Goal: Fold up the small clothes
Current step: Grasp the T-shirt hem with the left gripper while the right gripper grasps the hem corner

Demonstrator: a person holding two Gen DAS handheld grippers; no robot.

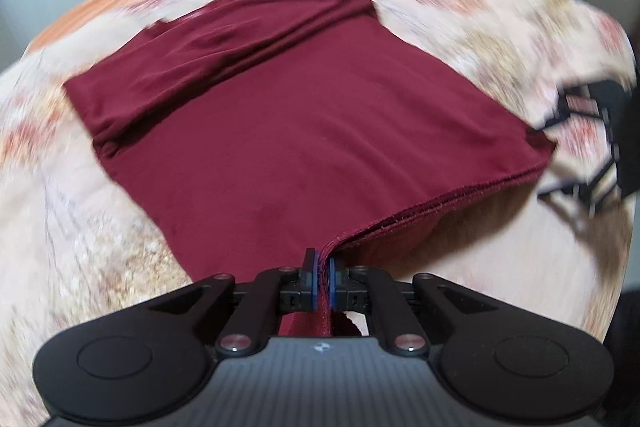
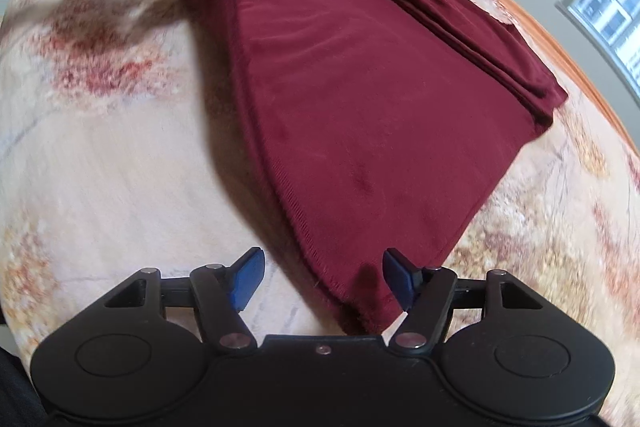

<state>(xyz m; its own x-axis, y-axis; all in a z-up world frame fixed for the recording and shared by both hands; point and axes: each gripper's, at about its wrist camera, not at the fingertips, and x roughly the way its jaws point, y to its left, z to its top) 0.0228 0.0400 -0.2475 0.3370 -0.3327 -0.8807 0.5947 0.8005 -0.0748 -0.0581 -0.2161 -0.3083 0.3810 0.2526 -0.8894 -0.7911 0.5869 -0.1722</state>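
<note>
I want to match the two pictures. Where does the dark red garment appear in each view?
Left wrist view: dark red garment fills the centre, its near hem pinched in the left gripper.
Right wrist view: it runs from bottom centre to upper right, one corner between the open right gripper fingers.
Shared landmark: the floral bedcover.

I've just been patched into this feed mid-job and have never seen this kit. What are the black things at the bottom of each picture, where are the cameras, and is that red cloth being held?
There is no robot arm: a person holds a two-finger gripper in each hand, and each carries a fisheye camera looking along its fingers.

Left wrist view: the left gripper is shut on the hemmed edge of the dark red garment, lifting that corner.

Right wrist view: the right gripper is open, its blue pads either side of the near corner, not pressing it. The left gripper appears blurred at the top.

The garment, partly folded, lies on a floral cloth.
</note>
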